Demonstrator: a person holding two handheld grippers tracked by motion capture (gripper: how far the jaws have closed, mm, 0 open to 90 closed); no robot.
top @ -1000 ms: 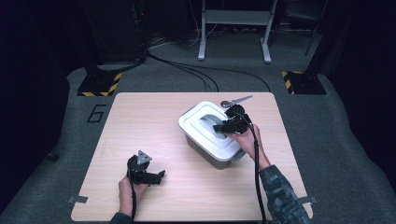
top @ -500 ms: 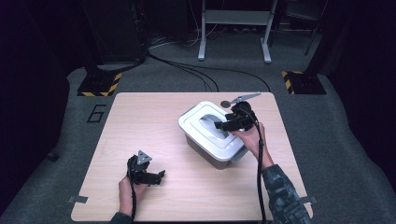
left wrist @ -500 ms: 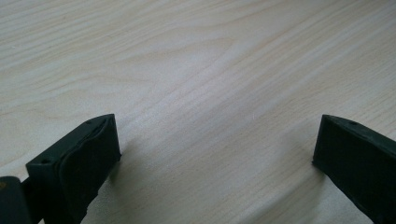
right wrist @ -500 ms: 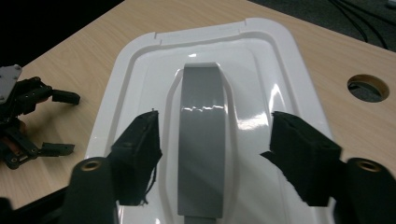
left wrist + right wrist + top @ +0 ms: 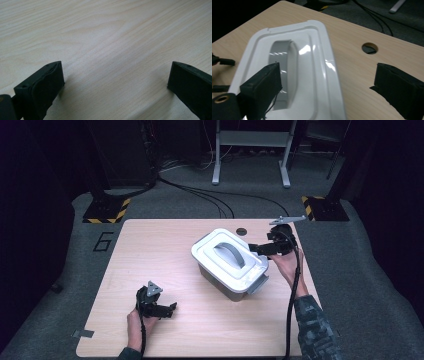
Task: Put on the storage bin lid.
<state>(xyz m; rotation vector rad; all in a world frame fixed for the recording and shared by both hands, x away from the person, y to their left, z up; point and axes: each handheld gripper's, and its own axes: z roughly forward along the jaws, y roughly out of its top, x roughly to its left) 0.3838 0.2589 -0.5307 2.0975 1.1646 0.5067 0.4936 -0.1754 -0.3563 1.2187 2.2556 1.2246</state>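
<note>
At my remote station, the pale wooden table (image 5: 165, 255) lies under the high camera, ringed by dark floor, black cables (image 5: 200, 195), a grey metal stand (image 5: 250, 150) and two yellow-and-black striped floor plates (image 5: 102, 212). A round hole (image 5: 242, 231) in the tabletop sits just beyond the box, and a "6" is marked on the grey floor mat (image 5: 103, 241) at the table's left edge. Nothing lies between either of my grippers and the box.

The grey storage box (image 5: 231, 265) stands right of the table's centre, turned at an angle, its white lid (image 5: 312, 75) seated on top with the grey handle (image 5: 229, 255) lying flat in its recess; a grey latch (image 5: 256, 285) sticks out at the near corner. With the lid on, I cannot tell what is inside.

My right gripper (image 5: 261, 248) hangs at the box's far right corner, pointing left across the lid, the hand beneath it and the camouflage sleeve (image 5: 312, 330) reaching in from the lower right. Its jaws have just been opening and now stand wide apart, with nothing between them; in the right gripper view one jaw is over the lid beside the handle and the other over bare wood.

My left gripper (image 5: 170, 309) rests low over the table's near left part, well apart from the box, jaws spread, bare wood between them.
</note>
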